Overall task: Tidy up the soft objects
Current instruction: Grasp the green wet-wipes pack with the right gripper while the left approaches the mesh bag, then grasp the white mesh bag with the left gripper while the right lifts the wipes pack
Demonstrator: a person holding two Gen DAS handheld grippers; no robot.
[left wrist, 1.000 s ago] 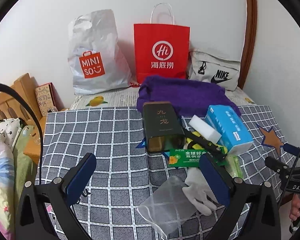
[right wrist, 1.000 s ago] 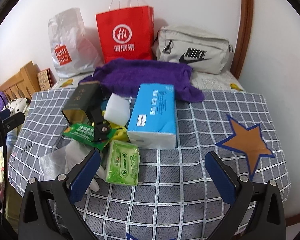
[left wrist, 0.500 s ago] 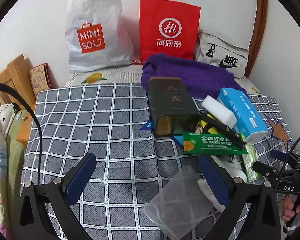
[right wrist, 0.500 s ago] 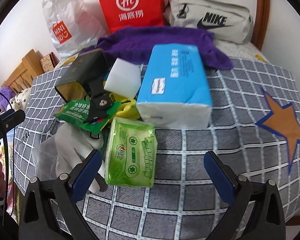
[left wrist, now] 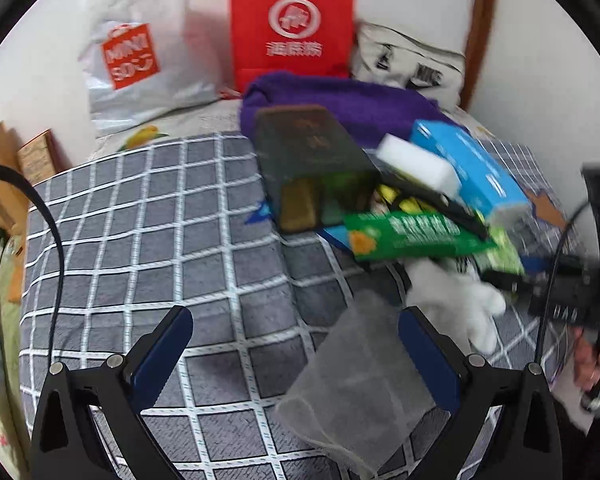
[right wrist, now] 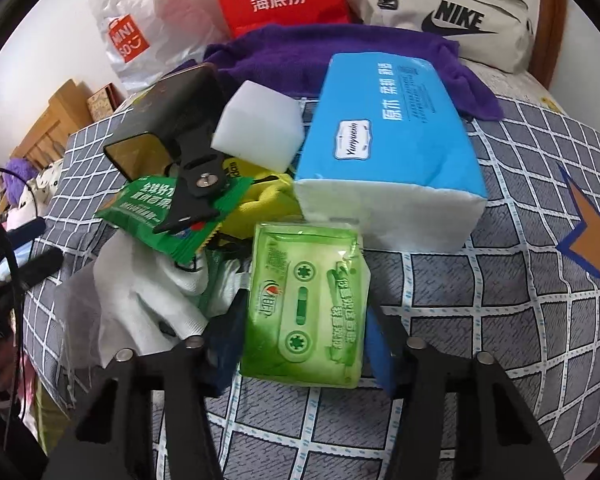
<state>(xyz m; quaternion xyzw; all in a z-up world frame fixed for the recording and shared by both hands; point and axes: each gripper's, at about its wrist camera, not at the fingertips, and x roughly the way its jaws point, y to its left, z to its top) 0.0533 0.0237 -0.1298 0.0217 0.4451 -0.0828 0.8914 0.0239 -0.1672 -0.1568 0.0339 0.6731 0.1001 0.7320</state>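
Right gripper (right wrist: 304, 332) has just been closing, with the green wet-wipe pack (right wrist: 306, 306) between its blue pads; the pads sit at the pack's two long edges, about half open, and look to be touching it, though whether it's a firm squeeze I can't tell. The pack lies flat on the checked blanket (right wrist: 500, 300), touching the front of the blue tissue pack (right wrist: 388, 132). Left gripper (left wrist: 296, 354) is wide open and empty, low over the blanket, with the clear mesh pouch (left wrist: 356, 392) lying partly between its pads and not pinched. The view is blurred.

Progress: barely started, by the look of it. Everything soft sits in one heap: white glove (left wrist: 456, 300), white sponge (right wrist: 260, 132), yellow cloth (right wrist: 260, 196), green snack packet (right wrist: 156, 216), purple towel (right wrist: 340, 52). The dark tin (right wrist: 168, 116) and a black clip (right wrist: 196, 180) are mixed in. Nothing visibly sorted or bagged. Left to do: lift the wipes out, then the rest, probably into the pouch or one of the bags by the wall, Miniso bag (left wrist: 140, 60) or red paper bag (left wrist: 292, 20).
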